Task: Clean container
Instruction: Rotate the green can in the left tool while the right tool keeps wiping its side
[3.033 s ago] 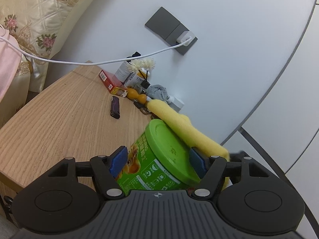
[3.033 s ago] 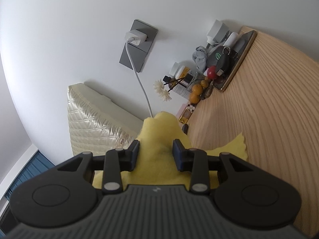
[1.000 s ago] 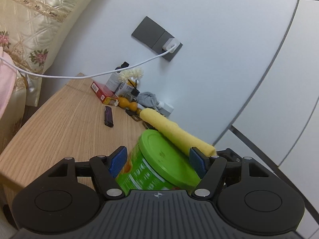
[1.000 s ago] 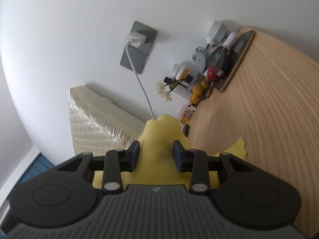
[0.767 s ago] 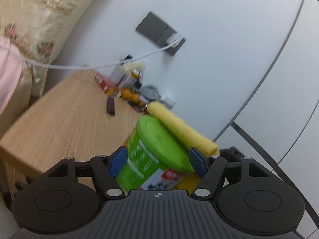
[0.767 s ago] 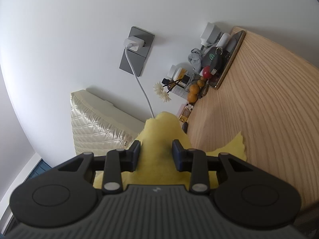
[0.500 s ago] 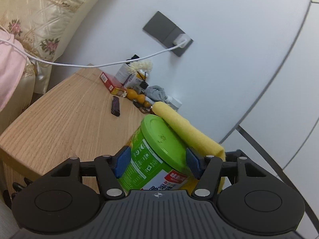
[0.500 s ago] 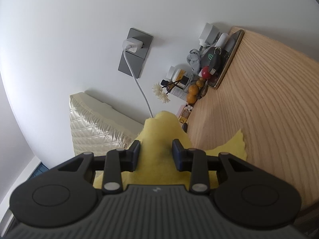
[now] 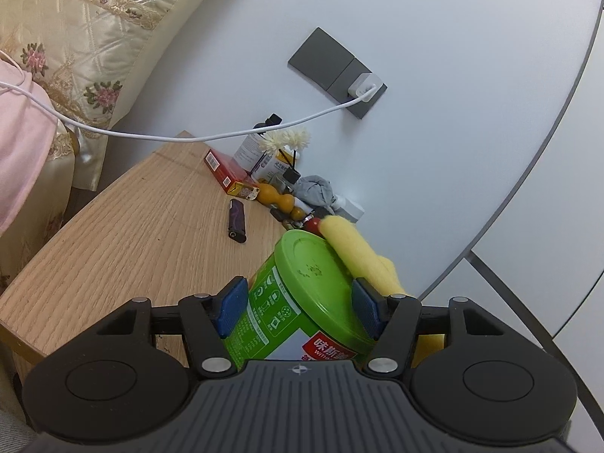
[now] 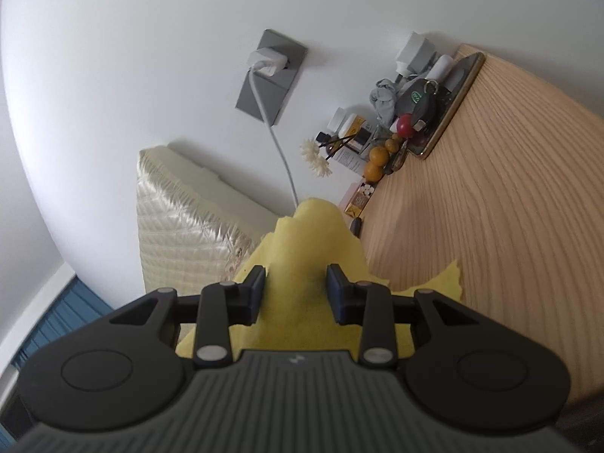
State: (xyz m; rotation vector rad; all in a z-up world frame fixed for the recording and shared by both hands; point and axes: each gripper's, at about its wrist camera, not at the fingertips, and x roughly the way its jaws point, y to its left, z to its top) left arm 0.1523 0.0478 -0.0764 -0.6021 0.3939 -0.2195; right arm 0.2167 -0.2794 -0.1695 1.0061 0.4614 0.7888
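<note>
A green container (image 9: 287, 309) with a green lid (image 9: 313, 275) is held tilted between the blue pads of my left gripper (image 9: 300, 311), above the wooden table (image 9: 124, 241). A yellow cloth (image 9: 358, 249) lies along the lid's far right edge. In the right wrist view my right gripper (image 10: 296, 288) is shut on the same yellow cloth (image 10: 305, 256), which bunches forward between the fingers. The container does not show in the right wrist view.
At the table's back by the wall stand a red box (image 9: 226, 170), a dark lighter (image 9: 236, 220), orange gourds (image 9: 275, 198), bottles, a grey rag (image 9: 317, 188) and a tray with keys (image 10: 434, 113). A white charger cable (image 9: 188, 137) hangs from a wall socket (image 9: 338, 71). A quilted headboard (image 9: 75, 37) is left.
The container has turned in my left gripper, its label rotating round. The cloth has slid along the lid's edge. The right gripper has kept its hold on the cloth.
</note>
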